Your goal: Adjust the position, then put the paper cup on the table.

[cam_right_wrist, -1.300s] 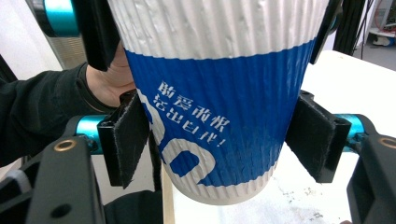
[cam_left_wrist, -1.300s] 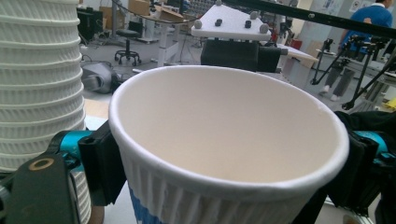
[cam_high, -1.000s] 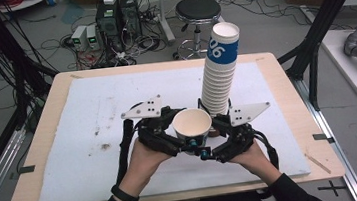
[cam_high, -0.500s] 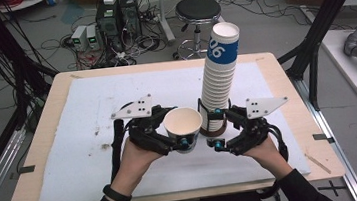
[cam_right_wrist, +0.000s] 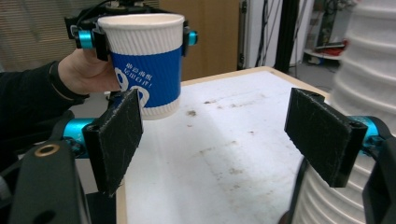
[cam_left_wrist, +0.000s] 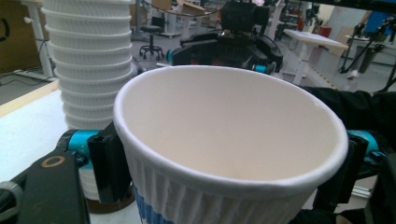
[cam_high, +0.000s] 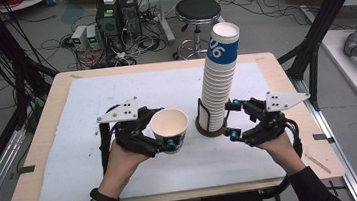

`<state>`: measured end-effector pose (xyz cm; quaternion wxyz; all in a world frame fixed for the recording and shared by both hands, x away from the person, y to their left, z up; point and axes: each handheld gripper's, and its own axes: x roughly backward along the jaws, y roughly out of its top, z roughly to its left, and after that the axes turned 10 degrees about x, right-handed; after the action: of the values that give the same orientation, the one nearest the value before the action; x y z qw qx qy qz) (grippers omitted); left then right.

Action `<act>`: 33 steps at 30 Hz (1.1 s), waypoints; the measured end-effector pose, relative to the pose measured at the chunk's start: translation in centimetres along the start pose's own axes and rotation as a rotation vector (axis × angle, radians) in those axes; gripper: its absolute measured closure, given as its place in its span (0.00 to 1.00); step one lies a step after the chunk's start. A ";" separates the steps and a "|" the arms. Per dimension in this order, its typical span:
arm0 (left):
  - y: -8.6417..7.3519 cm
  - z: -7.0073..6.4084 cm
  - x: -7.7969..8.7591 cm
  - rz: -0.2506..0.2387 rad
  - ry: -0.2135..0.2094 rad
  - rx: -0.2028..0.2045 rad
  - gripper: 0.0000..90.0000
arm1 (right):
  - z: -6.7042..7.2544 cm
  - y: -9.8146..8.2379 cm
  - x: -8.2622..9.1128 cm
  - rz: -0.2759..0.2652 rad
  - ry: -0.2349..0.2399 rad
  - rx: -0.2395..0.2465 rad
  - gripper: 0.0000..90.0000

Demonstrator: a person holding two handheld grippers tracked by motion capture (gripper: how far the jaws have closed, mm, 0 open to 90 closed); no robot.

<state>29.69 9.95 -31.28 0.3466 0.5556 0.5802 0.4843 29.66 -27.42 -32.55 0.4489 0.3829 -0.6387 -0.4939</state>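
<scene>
My left gripper [cam_high: 165, 132] is shut on a white ribbed paper cup [cam_high: 169, 123] with a blue band, holding it upright just above the mat; its pads press both sides of the cup [cam_left_wrist: 229, 140]. A tall stack of the same cups [cam_high: 219, 83] stands mid-table on a dark base. My right gripper [cam_high: 232, 119] sits just right of the stack's foot. Its jaws have just been opening, and nothing lies between its pads [cam_right_wrist: 116, 140]. From the right gripper [cam_right_wrist: 219, 137] I see the held cup [cam_right_wrist: 144, 65] at upper left and the stack [cam_right_wrist: 369, 93] at the right.
A white mat [cam_high: 115, 94] with faint brown stains covers the wooden table [cam_high: 50, 144]. Beyond the far edge are a black stool [cam_high: 198, 10], computer boxes [cam_high: 117, 11] and cables on the floor. Black frame poles [cam_high: 318, 35] stand at both sides.
The left hand has carried the cup leftward, away from the stack. The right hand has drawn off to the right of the stack, clear of the cup, with its jaws wider.
</scene>
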 end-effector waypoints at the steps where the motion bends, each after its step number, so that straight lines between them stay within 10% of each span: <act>1: 0.0 0.0 0.1 -0.002 0.002 0.000 0.23 | -0.1 0.0 0.2 -0.002 -0.005 -0.002 0.22; 33: 0.0 0.3 0.7 -0.007 0.032 -0.003 0.23 | -0.6 0.0 2.0 -0.024 -0.061 0.002 0.22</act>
<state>29.84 10.73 -31.22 0.3401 0.5452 0.5868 0.4927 29.62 -29.50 -32.06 0.4229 0.3759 -0.6479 -0.5099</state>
